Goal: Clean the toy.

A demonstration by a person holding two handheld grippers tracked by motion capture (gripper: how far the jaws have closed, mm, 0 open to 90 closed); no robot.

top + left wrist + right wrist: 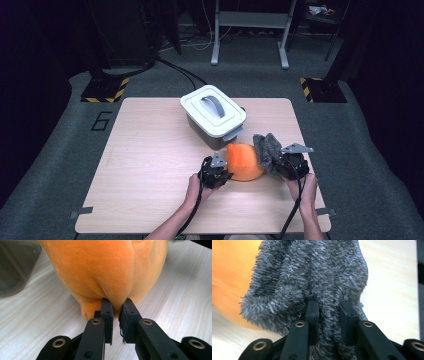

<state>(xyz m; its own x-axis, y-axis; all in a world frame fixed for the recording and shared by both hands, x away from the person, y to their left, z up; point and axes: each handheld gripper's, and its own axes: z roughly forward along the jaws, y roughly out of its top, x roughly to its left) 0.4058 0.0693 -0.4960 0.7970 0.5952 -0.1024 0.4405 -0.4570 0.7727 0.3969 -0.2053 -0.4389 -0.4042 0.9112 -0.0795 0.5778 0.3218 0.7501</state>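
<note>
Between the left tongs (117,305) sits a pinched fold of the orange plush toy (107,270), which rests on the bench (150,150) near its front edge. Right tongs (329,307) are clamped on a grey fuzzy cloth (312,277) pressed against the toy's right side. Just behind stands a lidded white container (213,115).

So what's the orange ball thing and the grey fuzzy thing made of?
The orange ball looks like soft plush fabric: a matte, velvety nap, and it puckers where the left gripper pinches it. The grey cloth looks like fluffy microfibre or chenille, with shaggy little tufts all over; the right gripper clamps a fold.
</note>
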